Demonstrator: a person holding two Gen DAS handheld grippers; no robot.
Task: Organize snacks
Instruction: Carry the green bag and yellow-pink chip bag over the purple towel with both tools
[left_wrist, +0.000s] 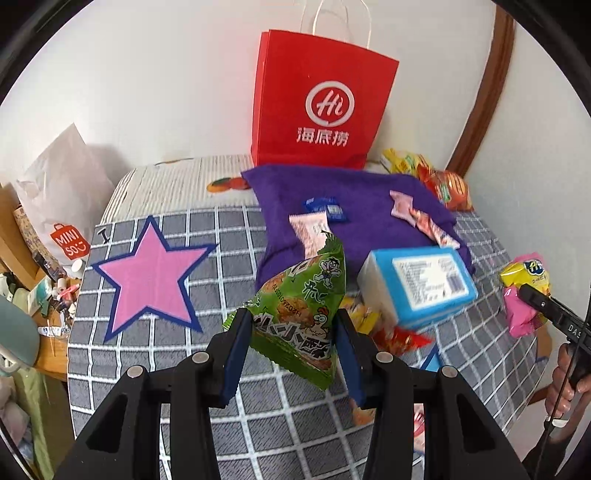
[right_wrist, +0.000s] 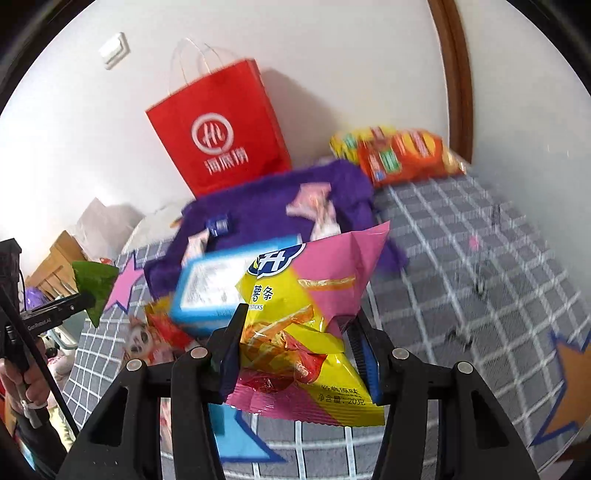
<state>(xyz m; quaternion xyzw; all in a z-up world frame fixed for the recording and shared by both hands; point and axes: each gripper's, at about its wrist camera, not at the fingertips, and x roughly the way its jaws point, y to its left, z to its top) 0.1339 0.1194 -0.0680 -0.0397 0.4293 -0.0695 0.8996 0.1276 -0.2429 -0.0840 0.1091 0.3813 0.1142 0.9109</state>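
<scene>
My left gripper (left_wrist: 291, 321) is shut on a green triangular snack packet (left_wrist: 303, 295), held up above the bed. My right gripper (right_wrist: 297, 317) is shut on a yellow and pink potato-stick packet (right_wrist: 306, 295), also lifted clear of the blanket. Each wrist view shows the other packet too: the yellow and pink packet (left_wrist: 524, 273) at the right edge, the green packet (right_wrist: 94, 284) at the left edge. Below them a light blue box (left_wrist: 421, 284) lies over red and yellow packets. Small blue sachets (left_wrist: 328, 208) and pink sachets (left_wrist: 417, 218) lie on a purple cloth (left_wrist: 354, 184).
A red paper bag (left_wrist: 317, 103) stands against the wall behind the purple cloth. Orange and yellow snack packs (right_wrist: 402, 155) lie at the back right corner. The grey checked blanket (left_wrist: 221, 229) bears a pink star (left_wrist: 151, 273). A white shopping bag (left_wrist: 62, 206) and a cluttered desk (left_wrist: 48, 306) stand left.
</scene>
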